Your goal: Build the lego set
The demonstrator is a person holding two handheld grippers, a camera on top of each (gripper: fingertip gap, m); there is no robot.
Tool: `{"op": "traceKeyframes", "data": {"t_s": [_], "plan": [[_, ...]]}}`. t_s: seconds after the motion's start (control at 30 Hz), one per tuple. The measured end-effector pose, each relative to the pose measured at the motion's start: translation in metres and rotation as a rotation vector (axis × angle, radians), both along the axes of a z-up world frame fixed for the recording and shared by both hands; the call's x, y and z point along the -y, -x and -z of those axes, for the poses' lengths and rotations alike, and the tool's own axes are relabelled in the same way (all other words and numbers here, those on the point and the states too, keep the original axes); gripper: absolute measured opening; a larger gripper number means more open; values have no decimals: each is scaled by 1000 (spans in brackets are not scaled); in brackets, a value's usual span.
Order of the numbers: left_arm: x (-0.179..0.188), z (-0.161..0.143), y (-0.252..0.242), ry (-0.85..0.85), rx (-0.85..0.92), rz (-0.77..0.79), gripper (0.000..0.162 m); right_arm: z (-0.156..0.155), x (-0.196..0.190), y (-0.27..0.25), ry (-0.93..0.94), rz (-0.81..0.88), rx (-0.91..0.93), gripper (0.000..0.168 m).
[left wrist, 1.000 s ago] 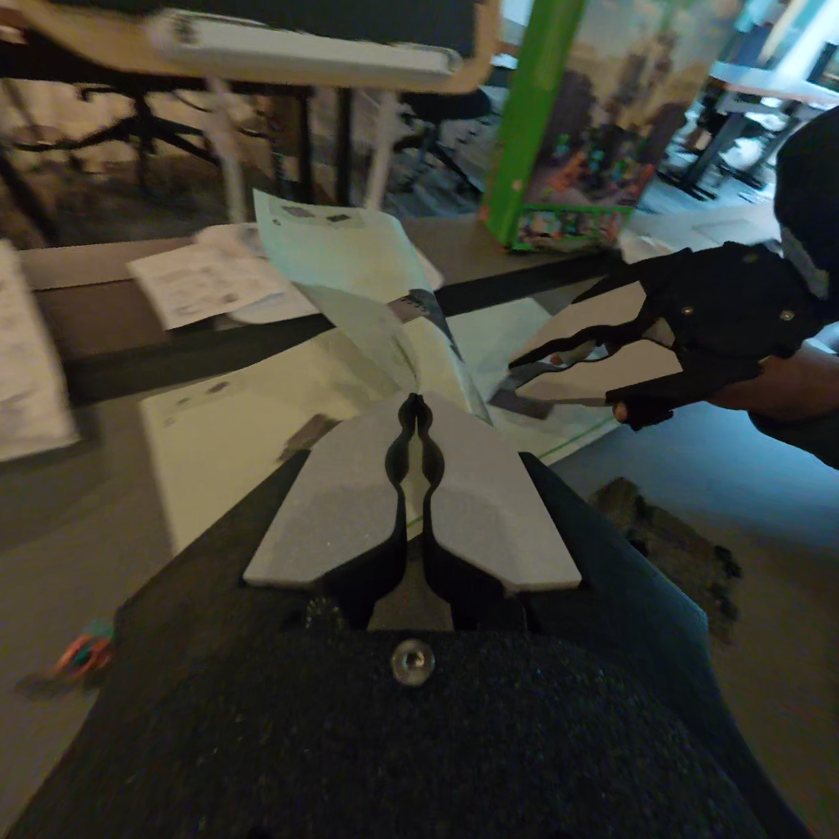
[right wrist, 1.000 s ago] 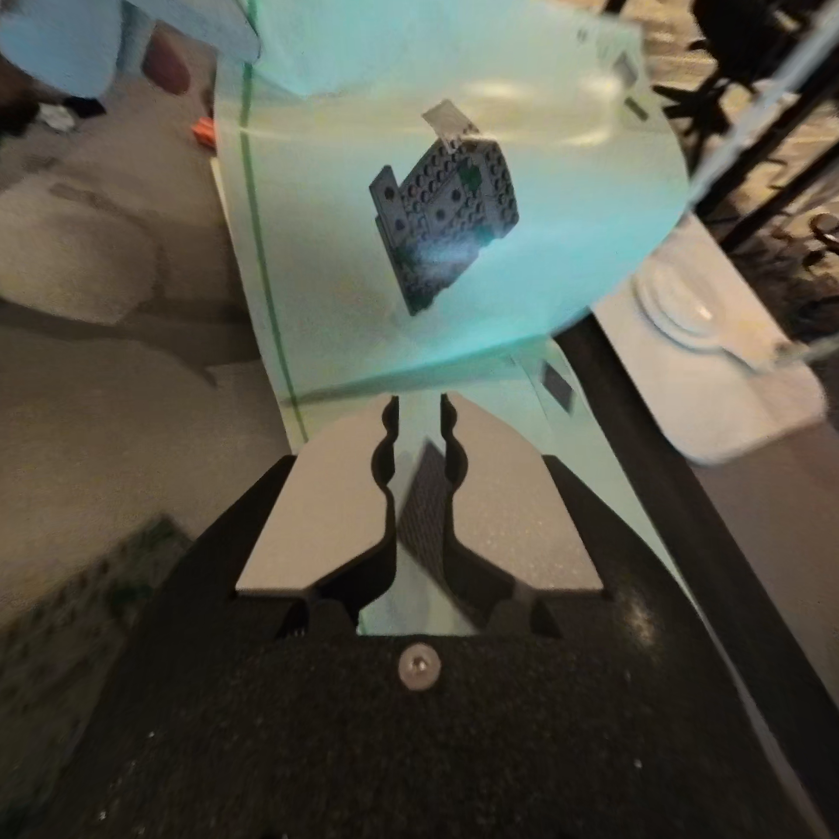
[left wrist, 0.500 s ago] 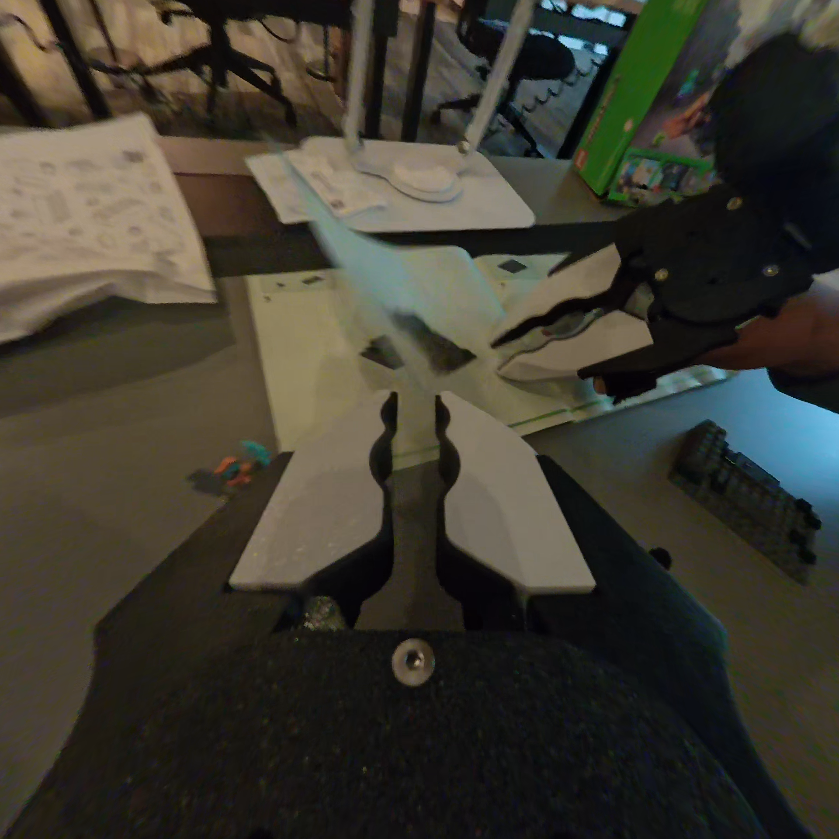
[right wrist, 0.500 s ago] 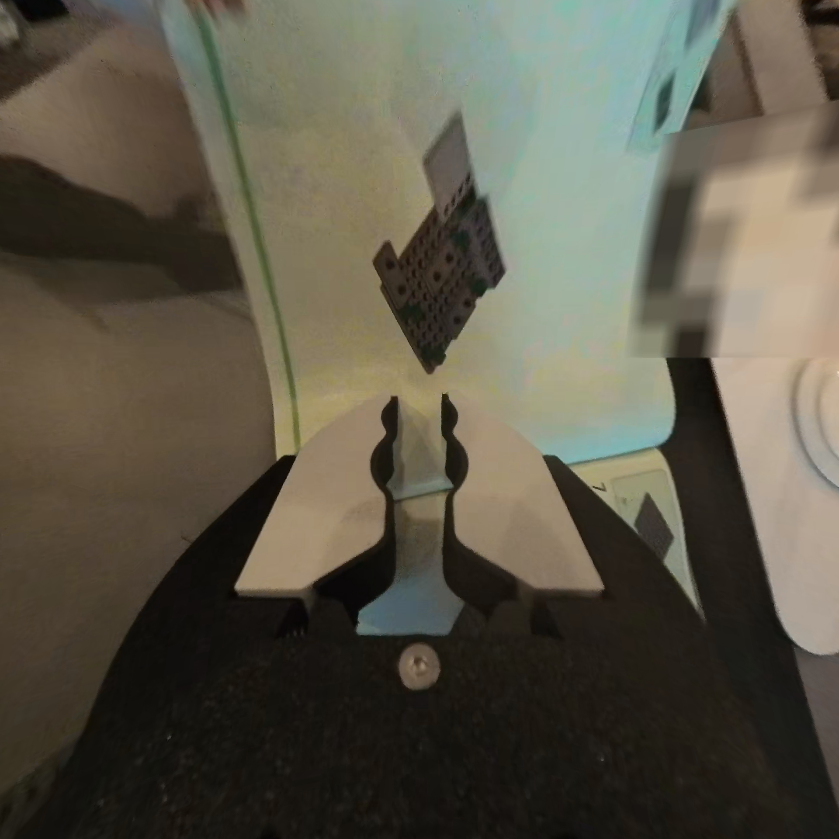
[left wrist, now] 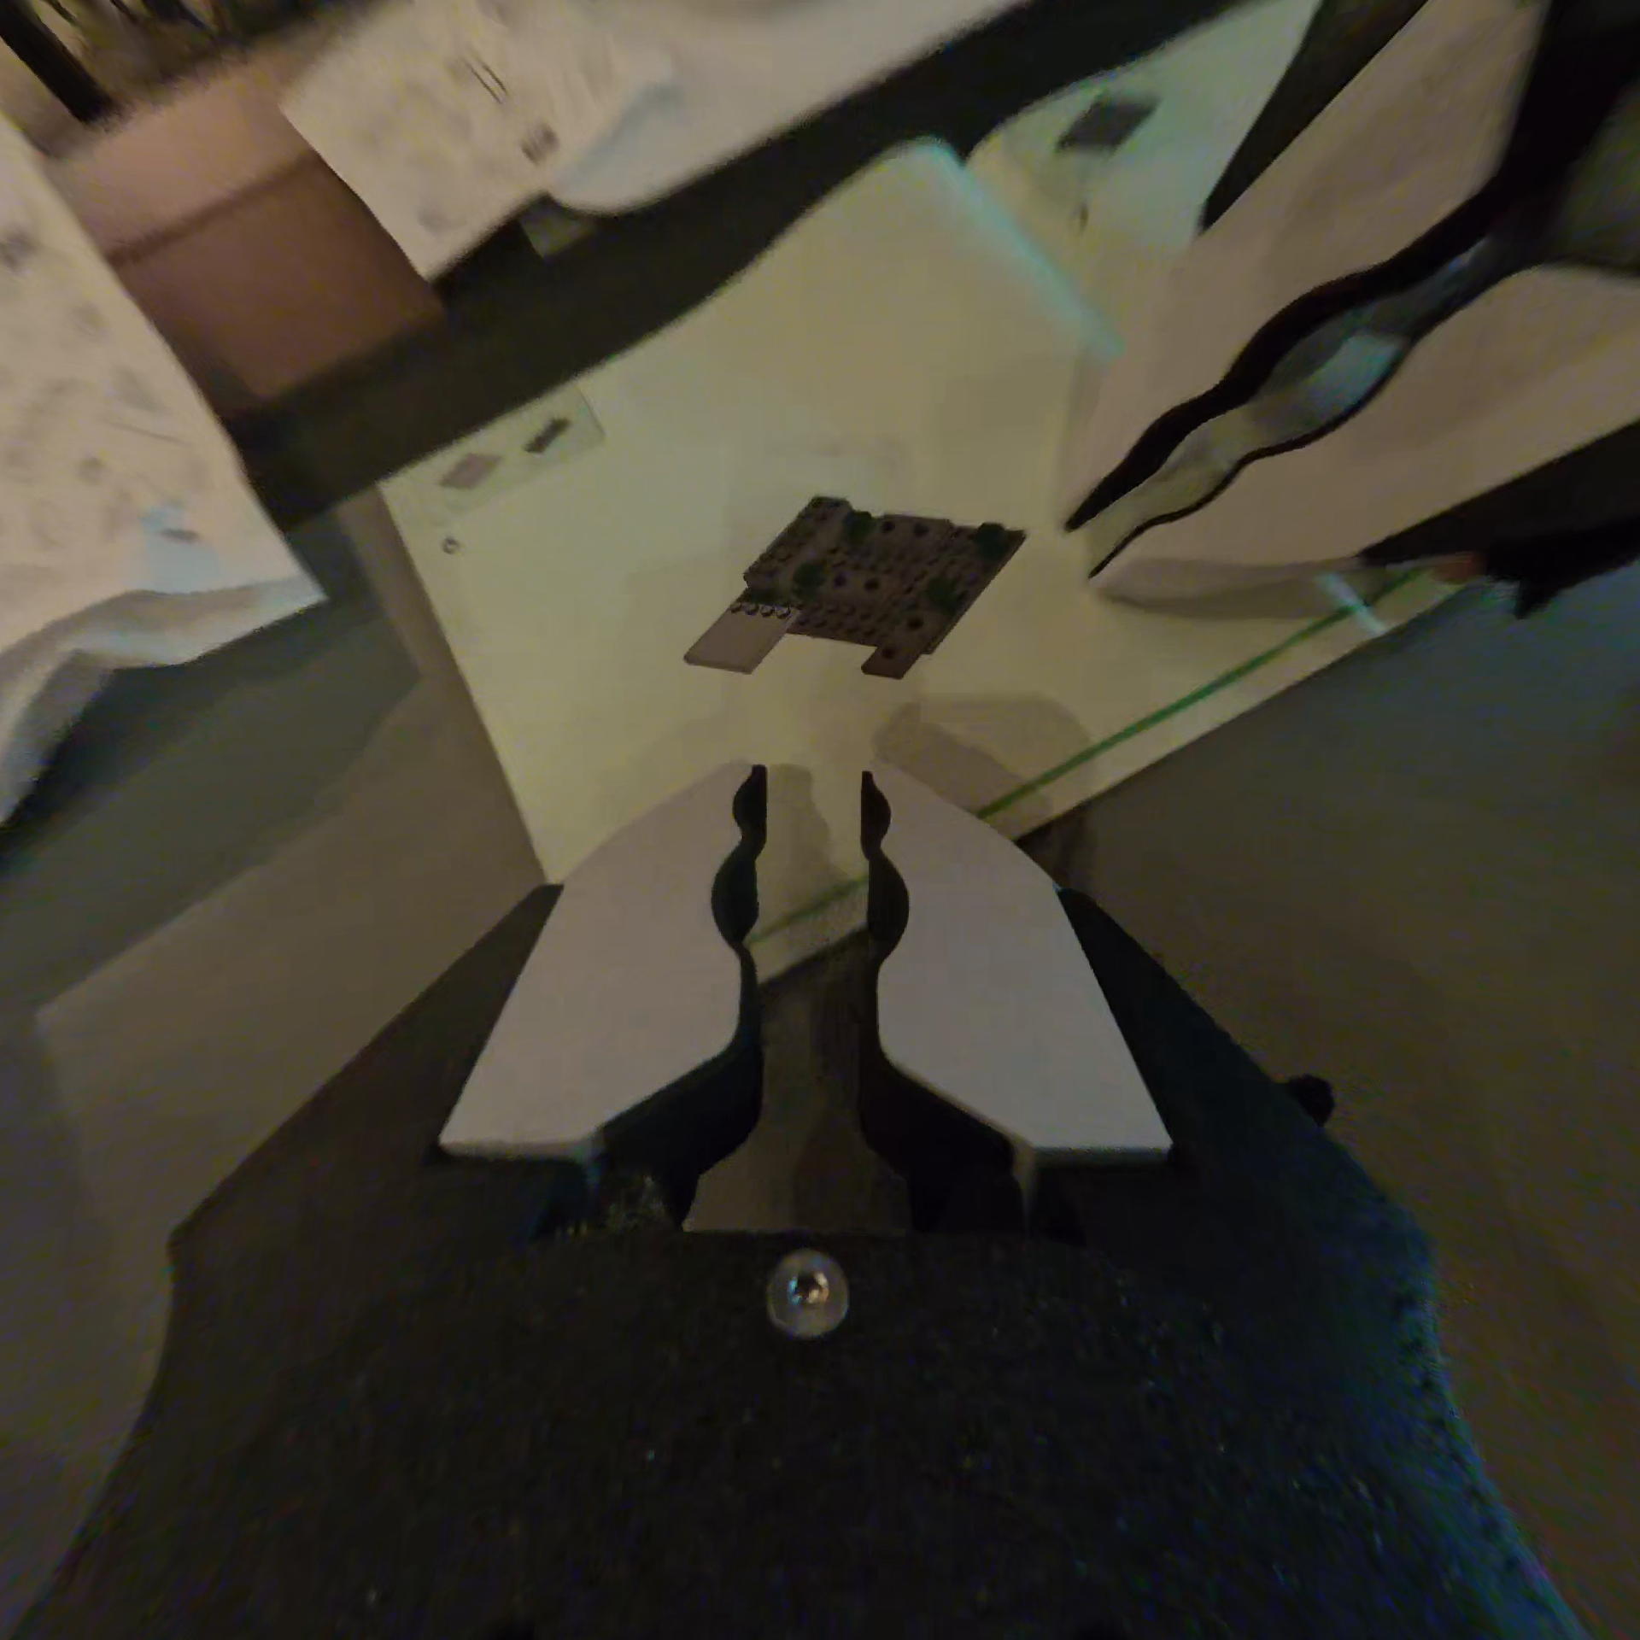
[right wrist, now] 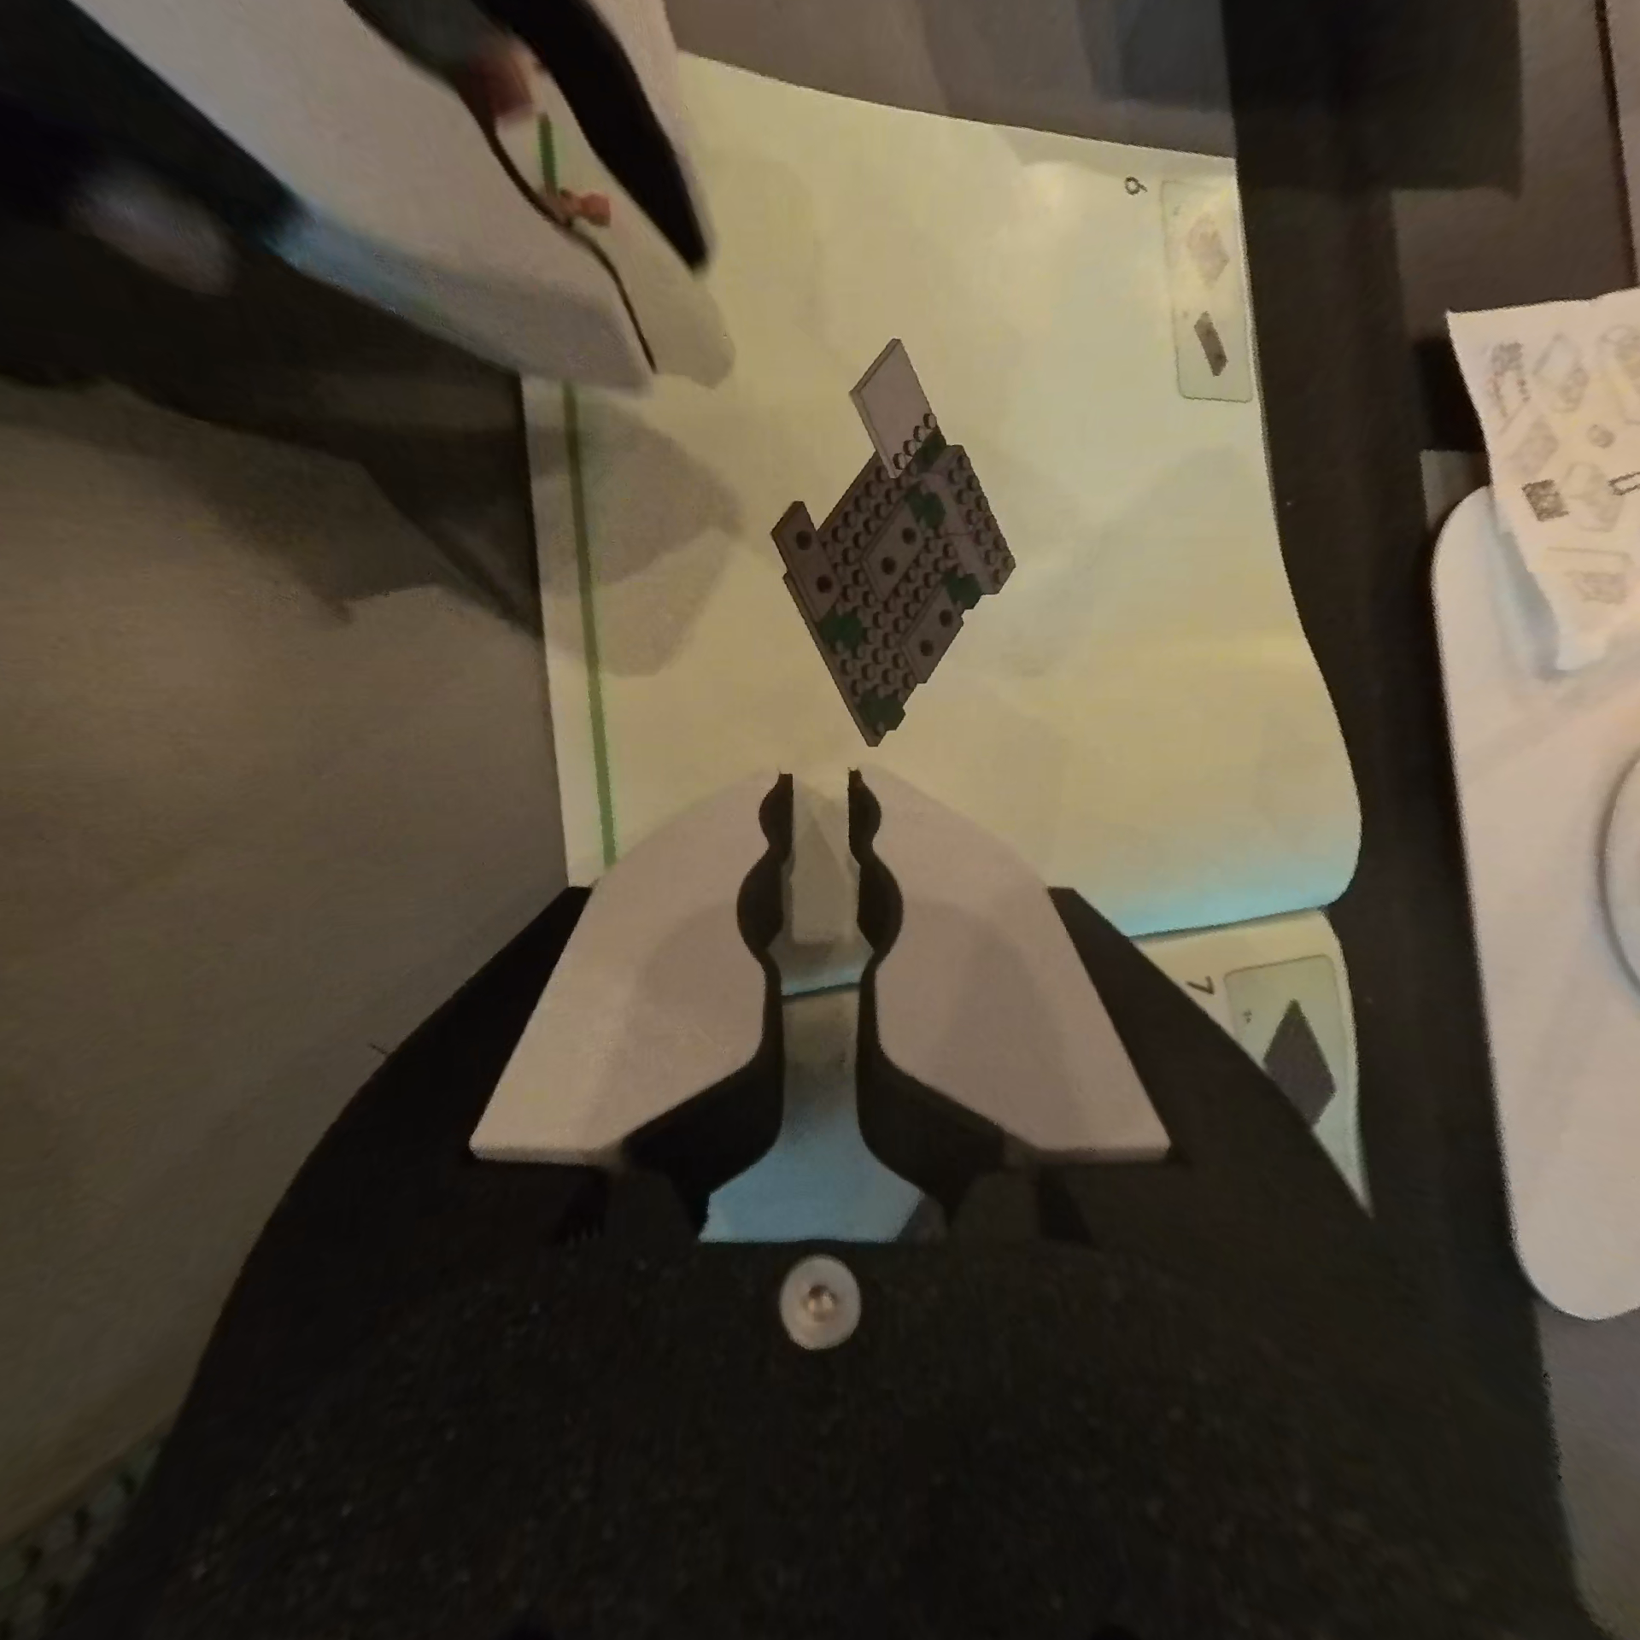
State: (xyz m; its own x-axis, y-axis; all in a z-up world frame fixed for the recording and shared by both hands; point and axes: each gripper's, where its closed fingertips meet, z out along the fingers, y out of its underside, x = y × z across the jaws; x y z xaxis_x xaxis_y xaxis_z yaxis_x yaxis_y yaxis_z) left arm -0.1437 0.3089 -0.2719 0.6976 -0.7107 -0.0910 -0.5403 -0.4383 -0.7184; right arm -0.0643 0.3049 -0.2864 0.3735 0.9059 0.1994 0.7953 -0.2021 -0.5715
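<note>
The instruction booklet [left wrist: 710, 426] lies open and flat on the grey table, showing a printed picture of a dark grey plate build [left wrist: 874, 581]; it also shows in the right wrist view [right wrist: 1021, 355]. My left gripper [left wrist: 808, 776] is open and empty, just above the booklet's near edge. My right gripper [right wrist: 815, 779] is shut on a small light grey flat piece [right wrist: 812, 879] and hovers over the page. In the left wrist view the right gripper [left wrist: 1084, 548] sits at the upper right. In the right wrist view the left gripper [right wrist: 674, 302] sits at the upper left.
A black gap between tables [right wrist: 1313, 444] runs behind the booklet. A white lamp base [right wrist: 1553, 932] with a printed paper sheet [right wrist: 1562, 461] on it stands beyond the gap. More printed sheets [left wrist: 106, 426] lie at the left. Bare grey table [left wrist: 1331, 887] lies beside the booklet. Tip to tip, the grippers are about 9 cm apart.
My left gripper opened and let go of the page it was turning. The page has come down flat. Both grippers have tilted down over the open booklet.
</note>
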Motion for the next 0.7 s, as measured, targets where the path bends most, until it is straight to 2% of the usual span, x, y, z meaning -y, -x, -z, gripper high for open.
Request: {"op": "traceKeyframes", "data": {"t_s": [0.13, 0.23, 0.37, 0.53, 0.7], "plan": [[-2, 16, -1, 84, -21, -6, 17, -3, -1, -1, -4, 23, -34, 17], [-1, 16, 1, 82, -24, -16, 14, -22, 3, -5, -7, 46, -121, 26], [3, 16, 1, 76, -42, -8, 10, -42, 20, -41, -32, 78, -148, 25], [6, 16, 0, 51, -61, 0, 6, -27, 47, -114, 12, 163, -75, 24], [9, 16, -1, 37, -73, -3, 4, -5, 64, -155, 77, 250, -54, 24]]}}
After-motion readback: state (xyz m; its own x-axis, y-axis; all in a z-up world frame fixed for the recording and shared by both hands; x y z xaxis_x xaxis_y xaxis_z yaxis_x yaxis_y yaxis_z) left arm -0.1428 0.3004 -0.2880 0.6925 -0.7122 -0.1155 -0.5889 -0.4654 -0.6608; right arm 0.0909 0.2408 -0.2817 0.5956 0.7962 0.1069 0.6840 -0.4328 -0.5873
